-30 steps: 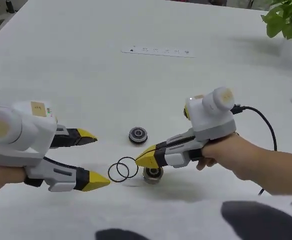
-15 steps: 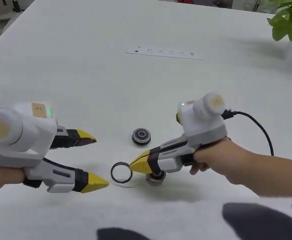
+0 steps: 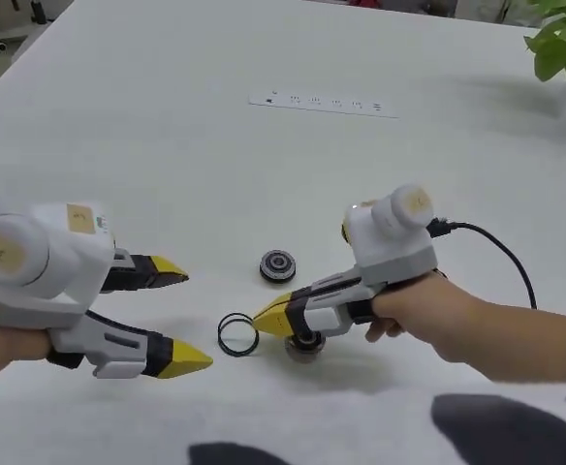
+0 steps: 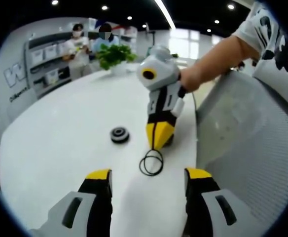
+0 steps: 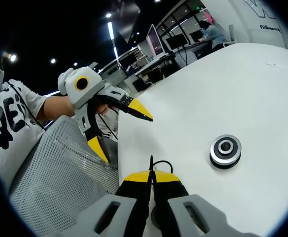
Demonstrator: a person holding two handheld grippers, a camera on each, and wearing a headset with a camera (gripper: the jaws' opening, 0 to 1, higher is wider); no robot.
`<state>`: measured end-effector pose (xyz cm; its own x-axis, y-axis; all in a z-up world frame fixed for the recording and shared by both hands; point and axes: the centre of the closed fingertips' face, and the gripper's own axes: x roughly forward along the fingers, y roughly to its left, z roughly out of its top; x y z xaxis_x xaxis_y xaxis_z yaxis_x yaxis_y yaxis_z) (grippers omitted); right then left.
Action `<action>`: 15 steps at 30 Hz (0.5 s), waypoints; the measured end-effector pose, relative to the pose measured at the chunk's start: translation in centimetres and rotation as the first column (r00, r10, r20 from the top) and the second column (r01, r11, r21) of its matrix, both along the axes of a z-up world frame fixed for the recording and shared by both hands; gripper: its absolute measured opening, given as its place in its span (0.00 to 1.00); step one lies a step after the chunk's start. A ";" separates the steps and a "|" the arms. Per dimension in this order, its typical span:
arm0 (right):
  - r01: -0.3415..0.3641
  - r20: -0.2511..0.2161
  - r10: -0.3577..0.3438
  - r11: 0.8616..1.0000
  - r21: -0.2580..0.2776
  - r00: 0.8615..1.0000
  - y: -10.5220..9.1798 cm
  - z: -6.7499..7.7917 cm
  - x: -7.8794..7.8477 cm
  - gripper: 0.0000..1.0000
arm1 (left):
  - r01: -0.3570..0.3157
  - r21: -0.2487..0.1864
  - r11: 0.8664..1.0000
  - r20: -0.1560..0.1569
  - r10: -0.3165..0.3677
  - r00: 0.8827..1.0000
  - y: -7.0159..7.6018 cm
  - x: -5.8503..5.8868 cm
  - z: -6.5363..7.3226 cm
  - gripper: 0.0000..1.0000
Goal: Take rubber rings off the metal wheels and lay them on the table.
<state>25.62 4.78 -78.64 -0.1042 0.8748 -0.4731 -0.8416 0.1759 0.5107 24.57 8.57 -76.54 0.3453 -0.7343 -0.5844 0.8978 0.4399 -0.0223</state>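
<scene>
White workbench under ceiling spotlights, shelves and a potted plant [image 4: 112,54] at the far end. Closed tight at the yellow tips of the right gripper [image 5: 151,174], pinching a thin strand of the rubber ring [image 3: 236,334], most of the loop lying flat on the table [image 3: 167,145] just past the tips. Parked directly over one metal wheel [image 3: 302,345], nearly hiding it. Spread wide and holding nothing at the left gripper [image 3: 180,316], aimed toward the ring from the left. Further back, well apart, second wheel [image 3: 277,264], dark band seemingly on its rim. Likely trouble: dragging the ring away if released late, or nudging the hidden wheel and sending it rolling. Writing: tan sticker [image 3: 81,219] on the left gripper and wall lettering, neither legible
</scene>
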 end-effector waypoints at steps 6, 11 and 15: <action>0.006 -0.007 -0.006 1.000 0.015 1.000 0.2 0.3 0.0 0.00 | 0.004 0.003 1.000 -0.004 -0.004 1.000 -0.1 -0.1 -0.1 0.60; -0.003 -0.022 0.004 0.999 0.032 1.000 0.5 0.5 -0.4 0.00 | 0.001 0.003 1.000 -0.007 -0.001 1.000 -0.1 -0.2 -0.2 0.60; -0.008 -0.021 0.008 1.000 0.024 1.000 0.5 0.2 -0.5 0.00 | -0.001 0.005 1.000 -0.010 0.001 1.000 0.0 -0.2 -0.4 0.60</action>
